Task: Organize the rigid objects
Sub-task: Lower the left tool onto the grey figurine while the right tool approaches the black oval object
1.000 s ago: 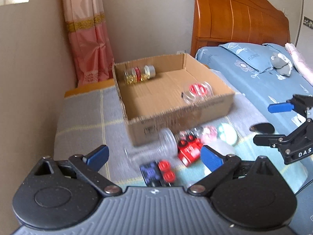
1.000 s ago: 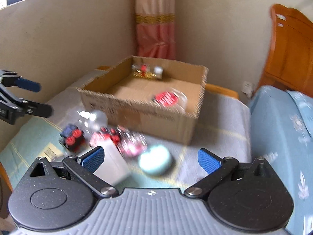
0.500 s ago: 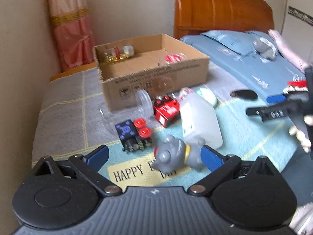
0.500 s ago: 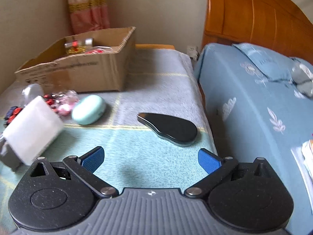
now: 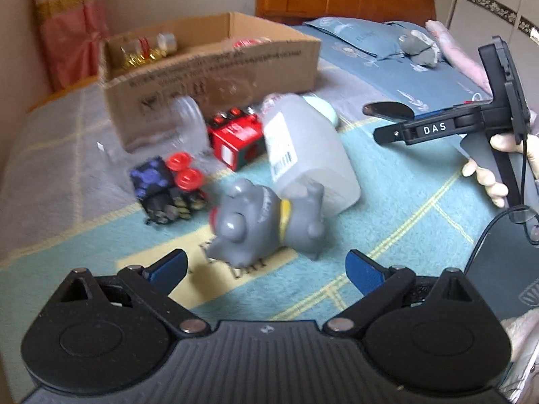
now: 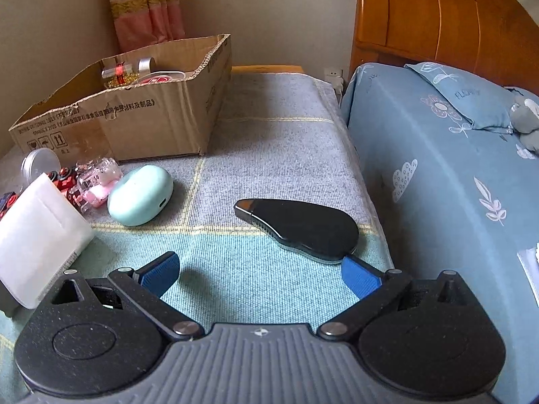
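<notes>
Step in hand, as I judge it: picking the next loose item for the cardboard box (image 6: 141,114). Both grippers are empty with jaws spread wide.

Right gripper (image 6: 261,276) sits low over the blanket (image 6: 269,141), aimed at the black teardrop-shaped object (image 6: 299,229). Its right pad is touching or just beside the object's near end; the left pad is well apart from it. Next move probably calls for shifting right so both pads straddle the object, then closing.

Left gripper (image 5: 266,269) hovers just short of the grey toy figure (image 5: 266,215), which lies on its side against the translucent plastic bottle (image 5: 306,148). The figure sits roughly centred between the pads, so a short push forward and a squeeze would do.

Other loose items near the box front: red cube (image 5: 235,138), dark cube with red buttons (image 5: 165,181), mint oval case (image 6: 141,195), clear pink container (image 6: 97,181), clear jar (image 5: 188,118). Box already holds a gold-filled jar (image 6: 124,72) and a red-lidded container (image 6: 155,79).

In the left view a hand (image 5: 488,175) holds the right gripper level, pointing left.
</notes>
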